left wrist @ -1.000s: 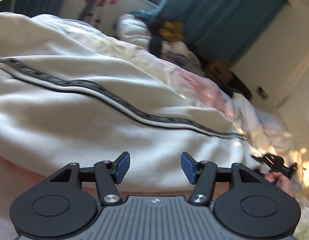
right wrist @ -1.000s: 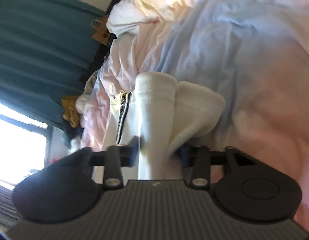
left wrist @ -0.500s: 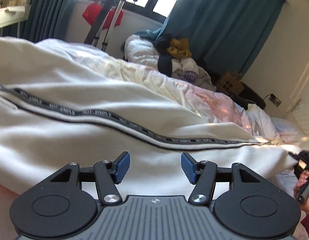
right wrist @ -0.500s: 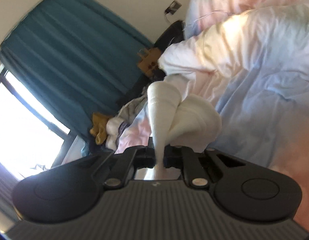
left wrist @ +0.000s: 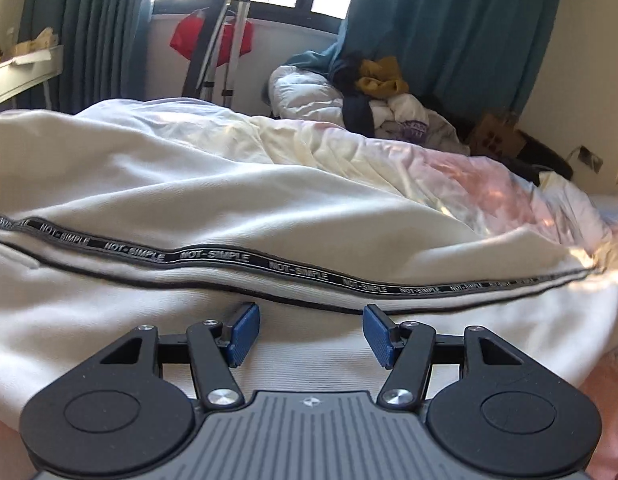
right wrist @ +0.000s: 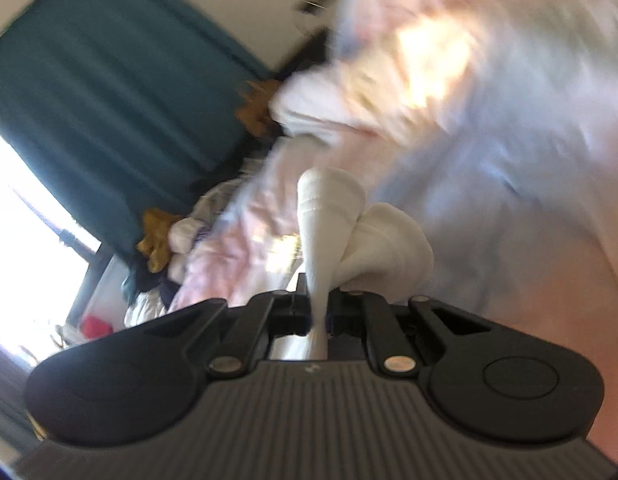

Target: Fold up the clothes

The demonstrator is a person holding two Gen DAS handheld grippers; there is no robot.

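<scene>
The left gripper (left wrist: 311,334) is spread wide, hovering low over the white garment (left wrist: 229,200), nothing between its blue pads (left wrist: 243,334). The right gripper (right wrist: 319,306) is pressed together on a bunched fold of the garment (right wrist: 329,220), lifted off the bed (right wrist: 509,200). Since a second ago the left view has levelled, and the right gripper has raised its fold higher; its view is now blurred. The garment, with a black lettered stripe (left wrist: 293,268), lies across the rumpled bed. Behind are teal curtains (left wrist: 449,32) and a heap of clothes (left wrist: 381,92).
</scene>
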